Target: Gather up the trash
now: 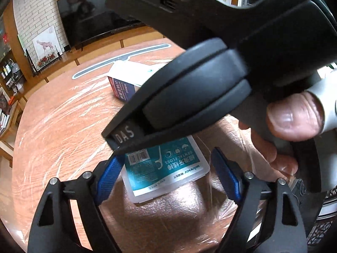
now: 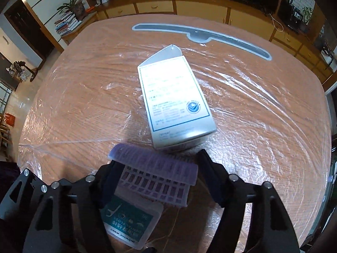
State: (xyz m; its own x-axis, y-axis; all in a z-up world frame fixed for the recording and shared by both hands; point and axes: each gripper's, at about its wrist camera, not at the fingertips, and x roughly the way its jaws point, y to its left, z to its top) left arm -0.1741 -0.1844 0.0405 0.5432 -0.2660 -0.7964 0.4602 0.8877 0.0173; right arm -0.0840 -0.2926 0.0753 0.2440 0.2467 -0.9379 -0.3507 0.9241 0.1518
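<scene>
A teal dental floss box (image 1: 166, 172) lies flat on the film-covered table (image 1: 52, 126). My left gripper (image 1: 168, 177) is open around it: the left blue pad (image 1: 109, 179) is at the box's edge, while the right pad stands clear. A purple slotted plastic tray (image 2: 153, 179) rests partly on the floss box (image 2: 128, 221). My right gripper (image 2: 161, 179) straddles the tray, its left finger touching one end and a slim gap at the other. Beyond lies a white carton (image 2: 174, 99) with an open flap. The right tool's black body (image 1: 210, 73) hides much of the left wrist view.
A thumb (image 1: 294, 116) grips the right tool's handle. A grey curved strip (image 2: 200, 33) lies at the table's far side. The white carton (image 1: 126, 80) sits mid-table. Wooden cabinets (image 2: 202, 10) and a television (image 1: 94, 14) stand behind the table.
</scene>
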